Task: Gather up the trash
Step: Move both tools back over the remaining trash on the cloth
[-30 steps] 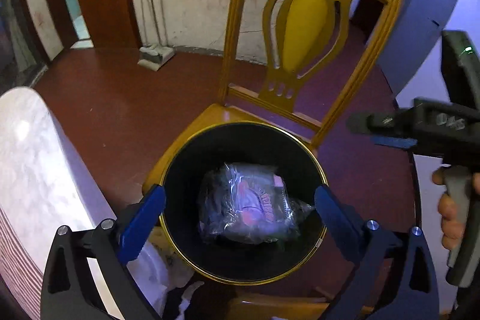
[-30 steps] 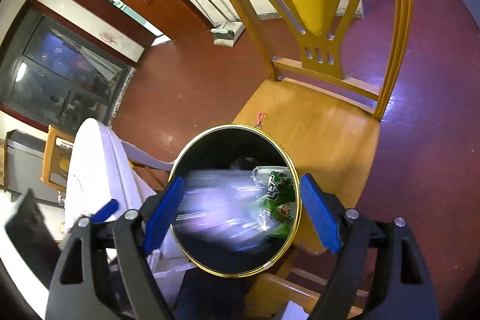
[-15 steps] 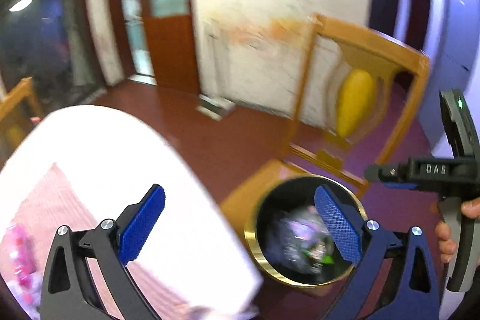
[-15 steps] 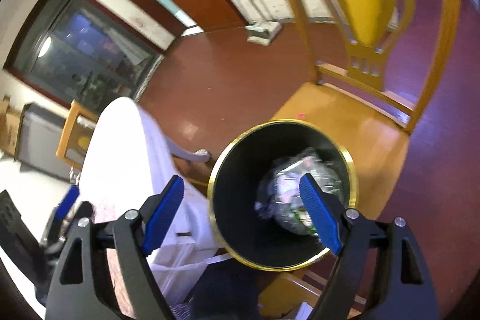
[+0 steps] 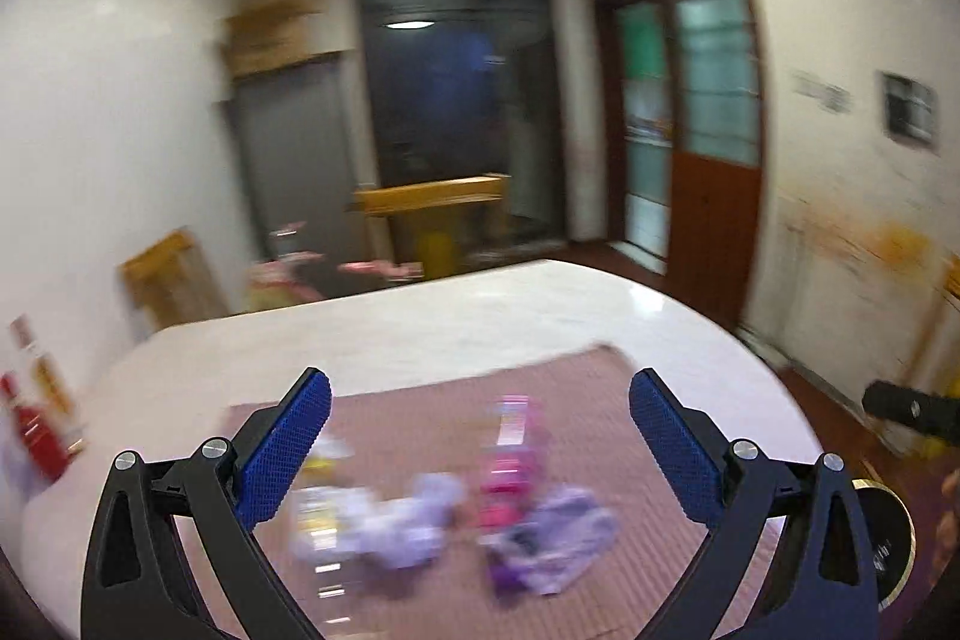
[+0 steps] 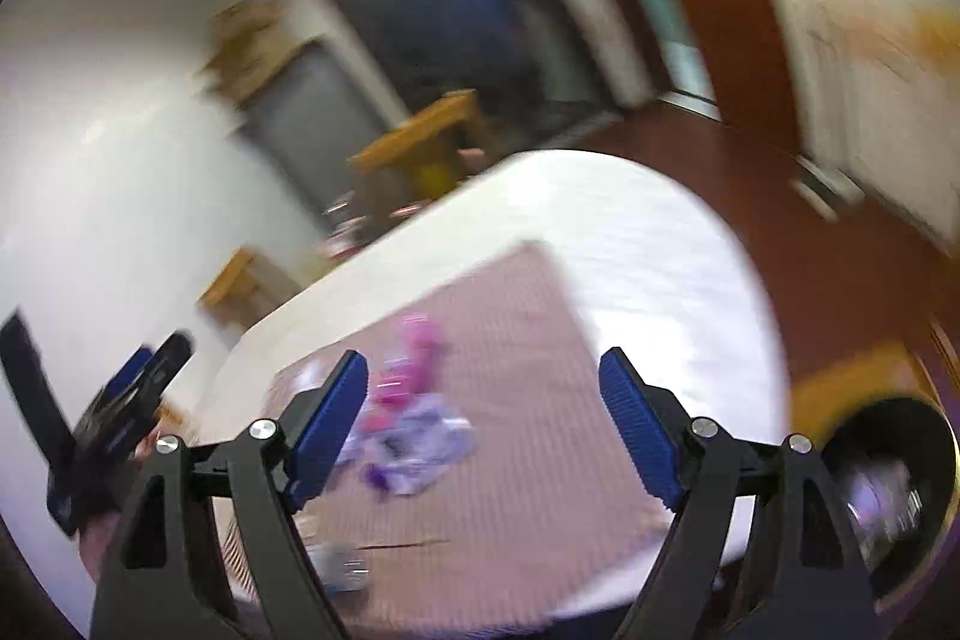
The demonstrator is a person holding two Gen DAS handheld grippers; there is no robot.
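Both grippers — left gripper (image 5: 480, 451), right gripper (image 6: 483, 424) — gape wide, empty; blurred wrappers (image 5: 450, 508) sprawl on the mat (image 5: 600, 400) — orientation and print unreadable.

My left gripper (image 5: 480, 451) is a matte black frame of two angled arms with triangular cut-outs, each arm fixed by a pair of round silver screws and tipped with a long royal-blue pad (image 5: 287, 451) of fine cross-hatched texture. My right gripper (image 6: 483, 427) is built the same way, black arms, silver screw heads and ribbed blue pads (image 6: 639, 427). At the edge of each view I see the other tool's black body, blurred.
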